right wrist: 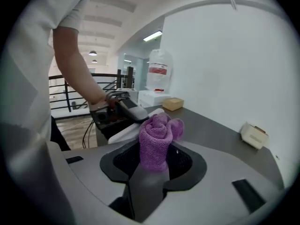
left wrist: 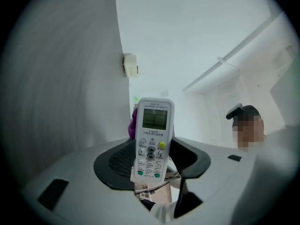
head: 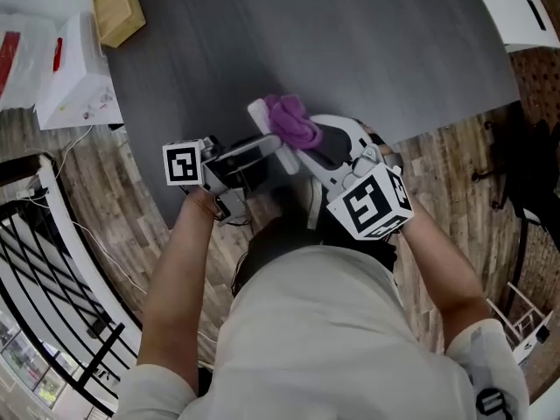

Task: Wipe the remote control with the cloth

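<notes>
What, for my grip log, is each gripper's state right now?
Left gripper: shut on the remote.
Right gripper: shut on the cloth.

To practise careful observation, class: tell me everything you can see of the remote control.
The remote control is a slim white bar, plastic by its look, with rounded corners. Its upper part carries a pale green display; below sit small buttons, one yellow, two green near the bottom. Its print is too small to read. The left gripper clamps its lower end, holding it off the dark table. The purple cloth, held in the right gripper, lies against its upper part from behind.
</notes>
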